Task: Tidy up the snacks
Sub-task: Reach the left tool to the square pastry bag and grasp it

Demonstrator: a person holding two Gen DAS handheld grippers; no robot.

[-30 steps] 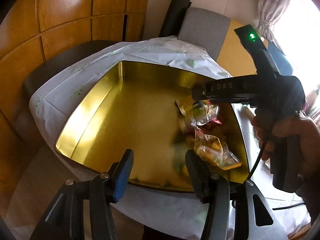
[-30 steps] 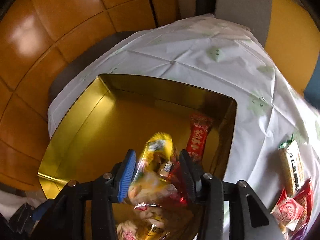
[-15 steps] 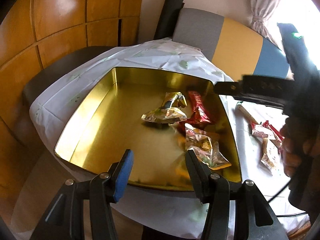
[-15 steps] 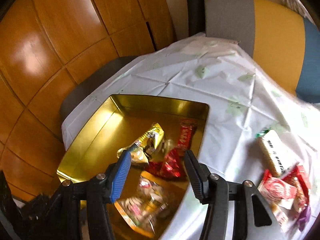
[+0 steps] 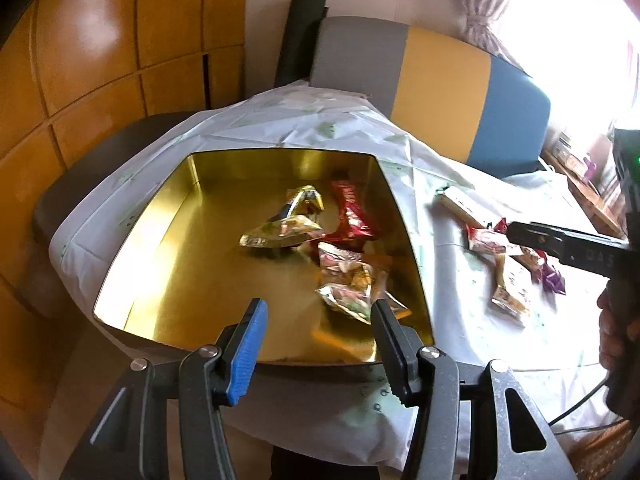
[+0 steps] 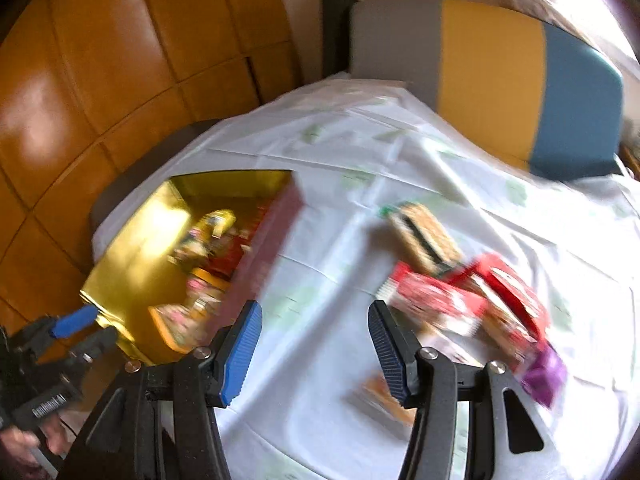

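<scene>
The left hand-held gripper hangs over the near rim of the gold tin, its fingers spread apart with nothing between them. The tin sits on the surface, which is draped in a white cloth. Inside the tin, toward its right side, lie a gold foil packet, a red wrapper just behind it, and a clear bag of sweets near the front right corner.

The right hand-held gripper is released too, jaws wide and empty, poised above bare cloth between the tin and a loose heap of snacks. In its blurred view the heap holds a cracker pack, red packets touching one another, and a purple wrapper at the right edge. These all lie outside the tin, well apart from it.

Behind the surface stands a chair with grey, yellow and blue panels
</scene>
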